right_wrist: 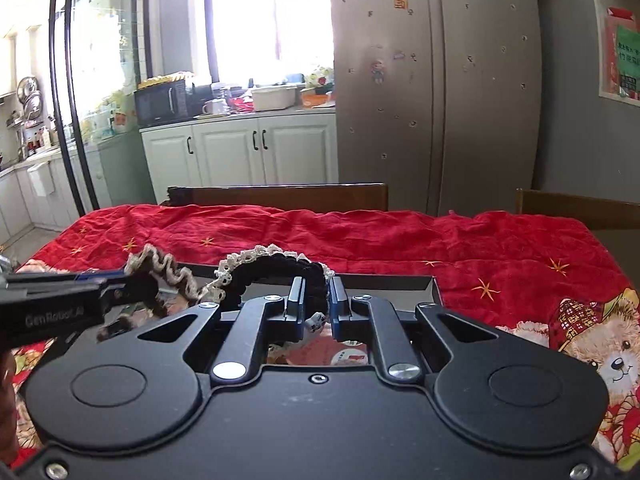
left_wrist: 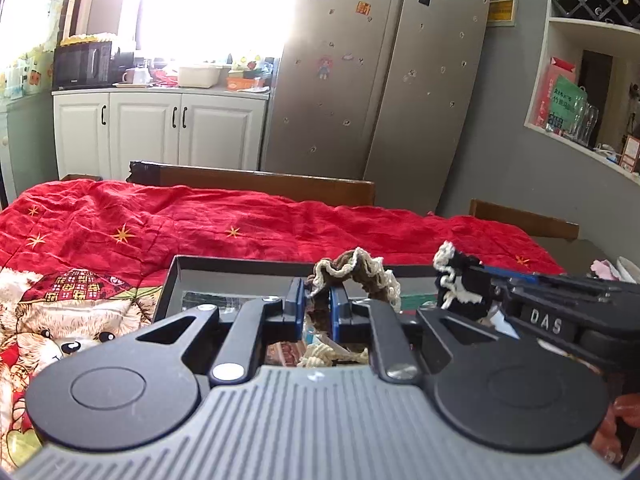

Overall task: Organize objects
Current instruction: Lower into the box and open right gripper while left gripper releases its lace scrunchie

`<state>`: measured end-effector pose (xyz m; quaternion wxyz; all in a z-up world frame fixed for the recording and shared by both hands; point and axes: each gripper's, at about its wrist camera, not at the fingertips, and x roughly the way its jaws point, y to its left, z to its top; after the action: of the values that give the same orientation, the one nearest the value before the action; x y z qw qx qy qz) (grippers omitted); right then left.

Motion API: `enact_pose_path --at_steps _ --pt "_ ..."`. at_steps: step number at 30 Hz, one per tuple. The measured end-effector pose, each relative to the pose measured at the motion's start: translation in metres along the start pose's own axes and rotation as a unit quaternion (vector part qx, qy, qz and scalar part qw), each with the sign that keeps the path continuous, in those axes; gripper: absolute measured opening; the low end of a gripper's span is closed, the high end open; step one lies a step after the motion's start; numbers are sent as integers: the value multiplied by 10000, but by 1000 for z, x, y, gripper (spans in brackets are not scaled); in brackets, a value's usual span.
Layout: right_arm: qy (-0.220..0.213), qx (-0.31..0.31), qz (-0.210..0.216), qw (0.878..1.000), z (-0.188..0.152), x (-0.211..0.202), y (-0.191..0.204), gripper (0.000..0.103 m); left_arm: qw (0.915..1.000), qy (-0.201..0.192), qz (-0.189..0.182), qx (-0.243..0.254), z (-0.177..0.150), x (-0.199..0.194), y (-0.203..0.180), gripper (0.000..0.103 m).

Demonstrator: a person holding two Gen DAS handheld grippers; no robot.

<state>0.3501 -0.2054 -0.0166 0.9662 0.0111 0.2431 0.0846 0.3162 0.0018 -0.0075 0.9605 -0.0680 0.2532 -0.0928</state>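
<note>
Left gripper pinches my brown scrunchie, right gripper the black scrunchie, both above the black tray; a frill could snag a finger on release.

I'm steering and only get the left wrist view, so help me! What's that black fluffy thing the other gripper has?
Observer: A black scrunchie with cream lace edging. The right gripper is shut on it, and from its own camera you see the whole loop arching up over the fingers.

Operator: Is it over the box?

Observer: Yes. The right wrist view shows the black tray reaching right, with its far right corner on the red cloth.

Operator: Can you see my brown one from there?

Observer: Yes, the brown scrunchie hangs from the left gripper at the left, above the tray's left end.
</note>
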Motion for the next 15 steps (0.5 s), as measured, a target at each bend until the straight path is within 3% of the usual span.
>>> enact_pose_path --at_steps 13,15 --pt "197 -10 -310 9993 -12 31 2 12 9999 151 47 53 -8 17 5 17" --pt "230 2 -331 9992 -12 32 2 12 9998 156 92 75 -9 18 5 21"
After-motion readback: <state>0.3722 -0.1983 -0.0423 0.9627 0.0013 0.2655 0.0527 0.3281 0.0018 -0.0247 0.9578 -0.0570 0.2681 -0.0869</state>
